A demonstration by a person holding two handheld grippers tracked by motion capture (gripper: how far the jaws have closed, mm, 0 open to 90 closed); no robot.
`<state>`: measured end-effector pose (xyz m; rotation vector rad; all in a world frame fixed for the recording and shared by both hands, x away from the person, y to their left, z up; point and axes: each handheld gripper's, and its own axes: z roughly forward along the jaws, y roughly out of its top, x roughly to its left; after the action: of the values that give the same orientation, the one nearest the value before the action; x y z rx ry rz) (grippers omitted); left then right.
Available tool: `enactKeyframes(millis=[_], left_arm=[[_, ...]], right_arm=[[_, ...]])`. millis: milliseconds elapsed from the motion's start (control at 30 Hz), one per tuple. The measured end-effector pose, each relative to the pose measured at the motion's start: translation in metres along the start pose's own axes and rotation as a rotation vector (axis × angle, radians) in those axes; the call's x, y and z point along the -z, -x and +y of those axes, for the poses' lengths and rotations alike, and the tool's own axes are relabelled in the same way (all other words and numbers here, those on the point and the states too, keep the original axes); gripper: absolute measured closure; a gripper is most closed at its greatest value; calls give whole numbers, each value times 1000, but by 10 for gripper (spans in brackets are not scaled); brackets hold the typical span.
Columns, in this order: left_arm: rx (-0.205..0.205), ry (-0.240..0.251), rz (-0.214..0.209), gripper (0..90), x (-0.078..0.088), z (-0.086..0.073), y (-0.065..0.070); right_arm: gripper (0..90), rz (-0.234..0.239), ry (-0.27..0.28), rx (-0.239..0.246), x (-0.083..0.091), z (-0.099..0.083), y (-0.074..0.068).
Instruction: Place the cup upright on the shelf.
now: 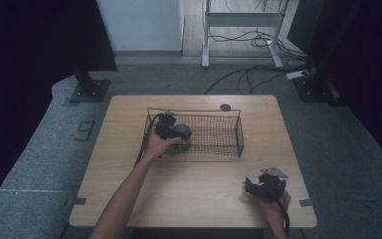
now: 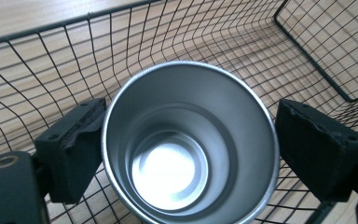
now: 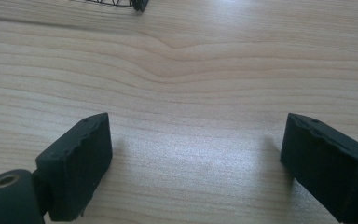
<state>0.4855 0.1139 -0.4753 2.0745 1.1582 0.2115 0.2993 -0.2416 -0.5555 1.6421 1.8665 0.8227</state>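
A shiny metal cup (image 2: 168,172) stands upright inside a black wire basket (image 2: 261,46), at its left end; in the high view the cup (image 1: 183,132) looks grey. My left gripper (image 2: 191,140) reaches into the basket (image 1: 238,130) with the cup between its jaws. The left pad (image 2: 81,144) lies against the rim, and the right pad (image 2: 317,149) sits just off it, so the grip looks loose. My right gripper (image 3: 196,154) is open over bare wood, nothing between its pads. In the high view it (image 1: 253,186) rests near the table's front right corner.
The wooden table (image 1: 129,164) carries the basket at its middle back. A small dark round disc (image 1: 225,107) lies behind the basket. Black stand bases (image 1: 87,89) and cables (image 1: 248,74) sit on the grey floor beyond the table.
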Motion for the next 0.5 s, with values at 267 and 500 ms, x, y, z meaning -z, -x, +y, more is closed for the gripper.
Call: enactKeyframes(millis=[267,500], left_arm=[[2,99,0,118,23,5,3],[-14,168,-18,123,48,6,5]], right_arm=[[87,0,0,0,0,0,0],[87,0,0,0,0,0,0]])
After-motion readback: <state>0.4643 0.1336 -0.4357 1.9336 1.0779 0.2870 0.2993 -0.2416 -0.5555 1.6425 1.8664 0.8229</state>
